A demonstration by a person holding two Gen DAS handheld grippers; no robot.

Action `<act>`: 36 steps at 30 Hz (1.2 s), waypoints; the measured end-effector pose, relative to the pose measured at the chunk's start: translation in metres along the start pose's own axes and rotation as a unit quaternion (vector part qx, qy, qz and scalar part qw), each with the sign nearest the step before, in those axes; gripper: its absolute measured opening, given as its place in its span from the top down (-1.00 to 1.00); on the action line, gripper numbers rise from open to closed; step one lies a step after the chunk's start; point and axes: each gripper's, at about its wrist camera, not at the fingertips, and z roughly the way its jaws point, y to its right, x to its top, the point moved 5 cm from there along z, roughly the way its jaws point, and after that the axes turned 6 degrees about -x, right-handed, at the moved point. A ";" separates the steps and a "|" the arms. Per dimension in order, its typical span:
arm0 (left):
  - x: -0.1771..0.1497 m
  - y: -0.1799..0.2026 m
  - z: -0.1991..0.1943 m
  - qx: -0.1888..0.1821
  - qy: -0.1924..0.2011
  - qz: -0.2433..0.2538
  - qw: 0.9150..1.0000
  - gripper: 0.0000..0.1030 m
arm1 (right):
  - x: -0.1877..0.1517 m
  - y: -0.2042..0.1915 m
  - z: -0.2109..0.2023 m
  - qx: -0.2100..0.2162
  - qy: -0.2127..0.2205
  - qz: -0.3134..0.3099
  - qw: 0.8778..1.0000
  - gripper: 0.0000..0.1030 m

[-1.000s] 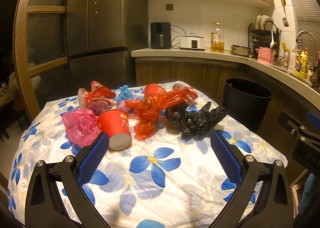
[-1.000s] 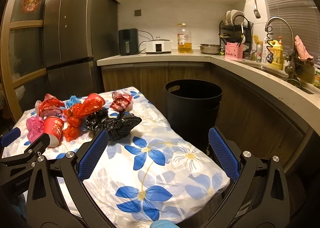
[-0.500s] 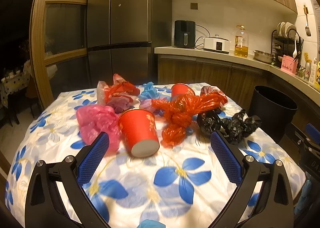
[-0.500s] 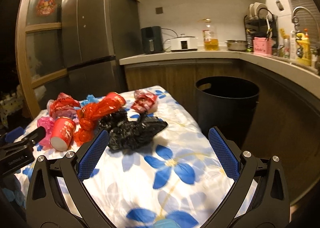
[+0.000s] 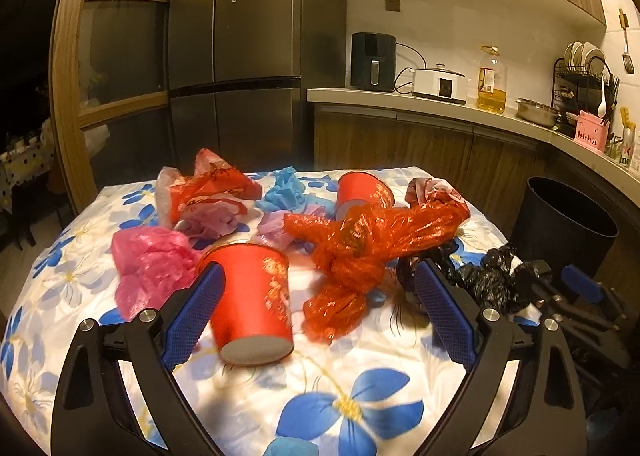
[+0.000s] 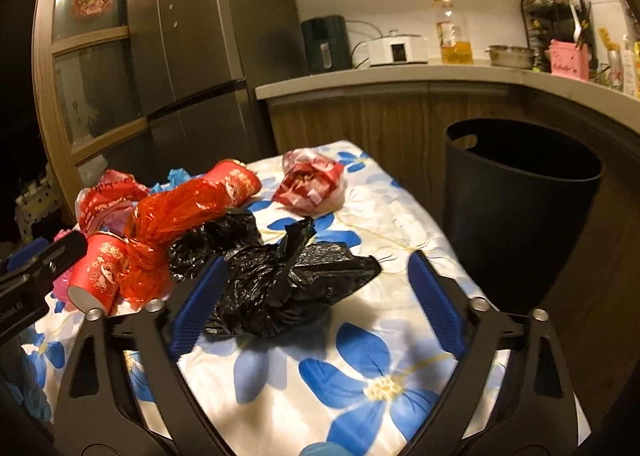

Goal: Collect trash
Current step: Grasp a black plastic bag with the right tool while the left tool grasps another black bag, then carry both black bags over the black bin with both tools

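Note:
Trash lies on a table with a blue-flowered cloth (image 5: pixel 248 408). My left gripper (image 5: pixel 318 268) hovers low over it, jaws wide and closing. A red paper cup (image 5: pixel 252 304) on its side lies between the fingers by the left pad, beside a knotted red plastic bag (image 5: pixel 360 244). My right gripper (image 6: pixel 316 260) is closing around a crumpled black bag (image 6: pixel 288 288), which lies between the fingers; the pads do not press it. A black trash bin (image 6: pixel 520 208) stands on the floor just past the table's right side.
A pink bag (image 5: pixel 148 264), a red-and-white bag (image 5: pixel 208 192), blue crumpled plastic (image 5: pixel 284 188), a second red cup (image 5: pixel 360 188) and a red-white wrapper (image 6: pixel 312 184) lie further back. A fridge (image 5: pixel 240 56) and a counter with appliances (image 5: pixel 440 104) stand behind.
Both grippers have moved forward and lower toward the trash. The red cup now lies between the left fingers and the black bag between the right fingers. Both pairs of jaws have narrowed slightly.

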 end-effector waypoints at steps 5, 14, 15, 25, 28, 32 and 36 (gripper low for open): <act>0.003 0.008 0.017 -0.003 -0.008 0.005 1.000 -0.66 | -0.009 -0.003 0.016 0.020 -0.027 -0.005 0.999 0.34; -0.013 0.033 0.032 -0.029 -0.039 0.012 0.999 -0.32 | -0.007 0.007 -0.002 0.025 -0.002 -0.013 1.000 0.89; -0.015 0.036 0.034 -0.035 -0.042 0.010 0.998 -0.26 | -0.006 0.010 -0.005 0.020 0.004 -0.013 1.000 0.88; -0.027 0.064 0.068 -0.055 -0.081 0.008 0.995 -0.03 | 0.003 0.032 -0.025 -0.011 0.041 -0.016 0.999 0.89; -0.028 0.064 0.080 -0.054 -0.094 -0.001 0.994 0.24 | 0.003 0.037 -0.026 -0.013 0.042 -0.014 0.999 0.89; -0.030 0.065 0.087 -0.061 -0.106 -0.008 0.992 0.76 | 0.004 0.042 -0.025 -0.014 0.043 -0.015 0.999 0.89; -0.033 0.066 0.086 -0.062 -0.108 -0.009 0.992 0.96 | 0.004 0.045 -0.026 -0.015 0.045 -0.017 0.999 0.89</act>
